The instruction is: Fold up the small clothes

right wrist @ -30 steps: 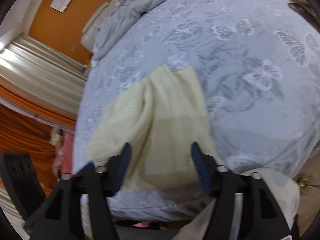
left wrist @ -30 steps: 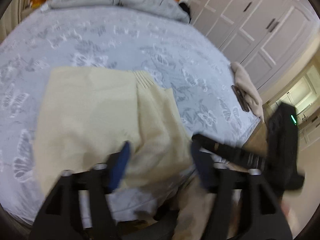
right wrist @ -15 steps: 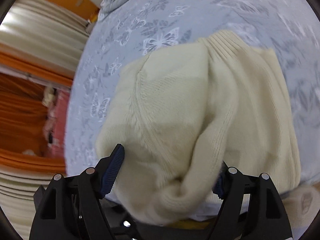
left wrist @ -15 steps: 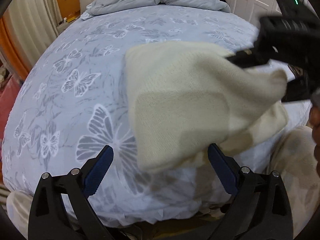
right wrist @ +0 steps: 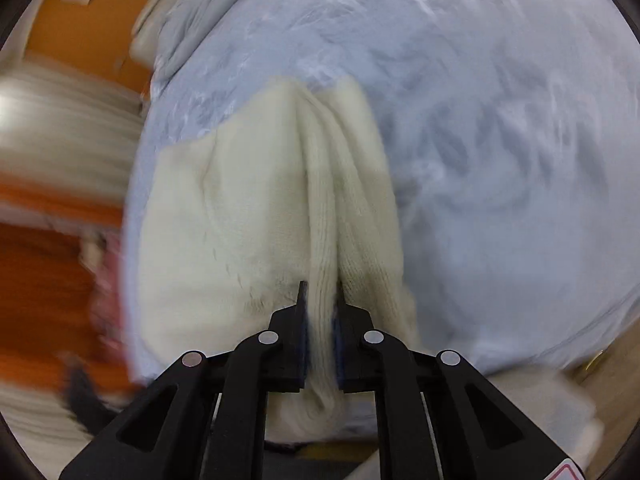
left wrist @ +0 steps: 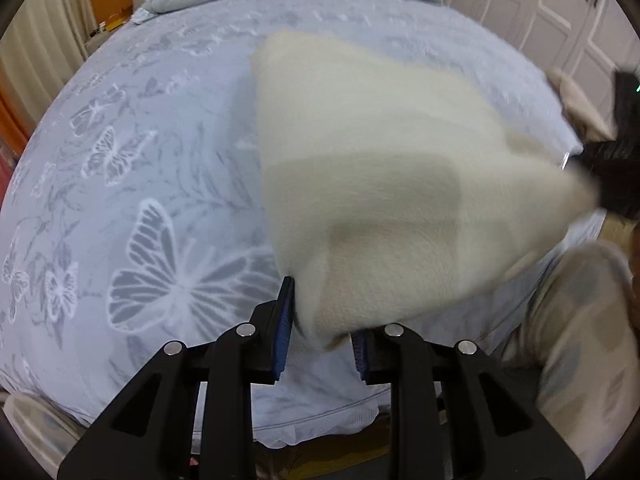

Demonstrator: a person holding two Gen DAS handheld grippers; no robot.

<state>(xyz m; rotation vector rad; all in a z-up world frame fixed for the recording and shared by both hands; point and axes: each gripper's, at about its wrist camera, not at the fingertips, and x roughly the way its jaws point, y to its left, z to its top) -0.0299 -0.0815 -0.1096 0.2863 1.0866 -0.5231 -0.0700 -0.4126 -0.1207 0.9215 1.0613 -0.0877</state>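
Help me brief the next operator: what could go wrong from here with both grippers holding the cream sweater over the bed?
The right gripper pinches only a narrow bunched ridge of the cream sweater; it may slip out. The left gripper holds a thick wad at a corner, so layers could fold unevenly. Both views are motion-blurred; fast swinging may wrinkle it on the bed.

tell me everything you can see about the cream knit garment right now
The cream knit garment looks soft and fuzzy, with ribbed knit gathered into lengthwise folds. It is bunched, not flat, above the pale blue butterfly-print bedspread. The left gripper is closed on one bunched edge; the right gripper pinches a ribbed fold. It stretches between them. Motion blur hides finer detail.
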